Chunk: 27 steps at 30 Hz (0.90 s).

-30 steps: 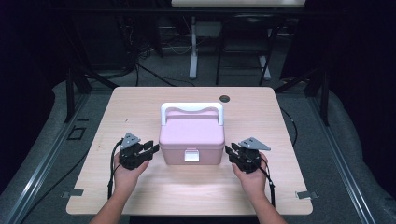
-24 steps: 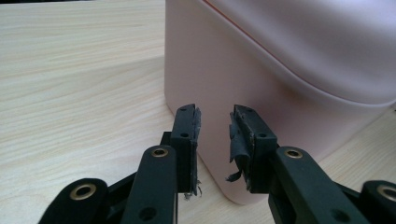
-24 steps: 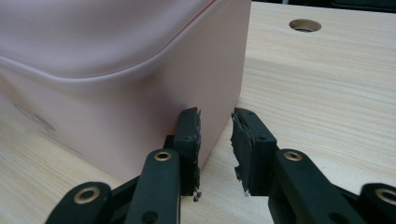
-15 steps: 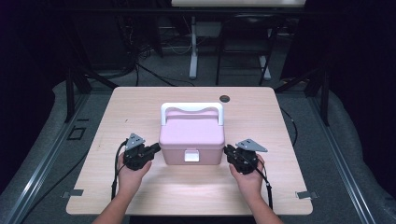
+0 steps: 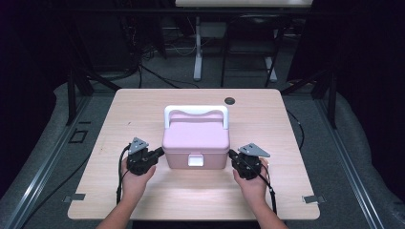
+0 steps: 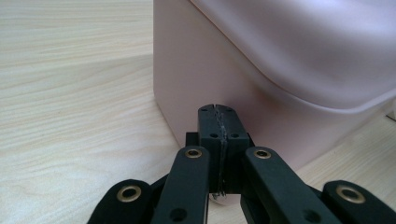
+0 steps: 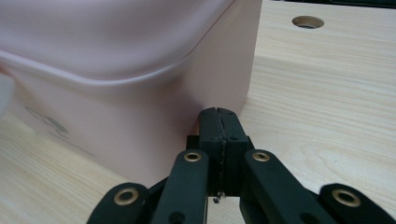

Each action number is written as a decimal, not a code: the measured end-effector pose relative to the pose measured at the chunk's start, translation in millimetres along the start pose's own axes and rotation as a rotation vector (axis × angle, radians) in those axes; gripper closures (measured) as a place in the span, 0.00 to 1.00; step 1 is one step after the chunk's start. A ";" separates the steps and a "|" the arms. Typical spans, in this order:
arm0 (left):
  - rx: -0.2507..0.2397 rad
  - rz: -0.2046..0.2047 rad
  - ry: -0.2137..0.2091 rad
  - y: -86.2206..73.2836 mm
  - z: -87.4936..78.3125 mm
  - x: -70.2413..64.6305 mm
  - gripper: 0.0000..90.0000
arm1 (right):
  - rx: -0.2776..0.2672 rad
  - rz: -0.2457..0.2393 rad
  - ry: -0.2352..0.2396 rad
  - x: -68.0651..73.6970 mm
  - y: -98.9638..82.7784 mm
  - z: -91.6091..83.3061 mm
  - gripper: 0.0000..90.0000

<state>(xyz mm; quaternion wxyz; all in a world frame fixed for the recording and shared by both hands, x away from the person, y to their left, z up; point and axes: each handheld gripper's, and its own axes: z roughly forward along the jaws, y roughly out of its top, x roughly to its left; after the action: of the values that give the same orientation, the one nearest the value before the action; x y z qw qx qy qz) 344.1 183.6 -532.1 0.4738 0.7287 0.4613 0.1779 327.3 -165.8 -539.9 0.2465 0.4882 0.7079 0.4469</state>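
Left claw pressed together, right claw likewise, flanking pink box

You saw the pale wooden table brightly lit from above while the room behind it stayed nearly black. A washed-out glare patch lay on the table's near edge. The high view was soft and grainy. In both gripper views the pink plastic box with a white handle was blurred close up, and it cast a soft shadow on the wood grain beside it.
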 end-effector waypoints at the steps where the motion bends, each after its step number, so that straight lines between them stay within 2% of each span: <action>1: -0.004 -0.001 0.004 -0.1 0.3 -0.6 1.00 | 0.004 0.001 0.002 -0.1 0.3 -0.2 1.00; 2: 0.001 -0.001 0.002 0.1 -0.2 -0.6 1.00 | 0.007 0.008 0.005 -0.4 0.4 -0.7 1.00; 3: 0.006 -0.020 0.001 0.2 -0.8 -1.0 1.00 | 0.011 0.008 0.005 0.0 0.6 -1.1 1.00; 10: 0.040 -0.006 -0.006 1.5 -5.0 -4.1 1.00 | 0.043 0.004 0.014 -0.9 3.0 -4.2 1.00; 16: 0.059 -0.008 -0.003 1.1 -9.0 -6.8 1.00 | 0.067 0.005 0.022 1.0 3.7 -8.2 1.00; 21: 0.075 0.001 -0.017 -2.2 -16.1 -12.5 1.00 | 0.093 -0.004 0.042 1.4 1.2 -18.4 1.00; 27: 0.088 -0.003 -0.022 -5.1 -21.9 -16.8 1.00 | 0.098 -0.011 0.049 3.9 -2.6 -26.2 1.00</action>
<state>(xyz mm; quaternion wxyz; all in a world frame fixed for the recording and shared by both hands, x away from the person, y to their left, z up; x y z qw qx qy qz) 317.8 181.6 -522.8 0.4464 0.7501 0.4647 0.1487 303.9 -172.9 -529.3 0.2072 0.4849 0.7374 0.4221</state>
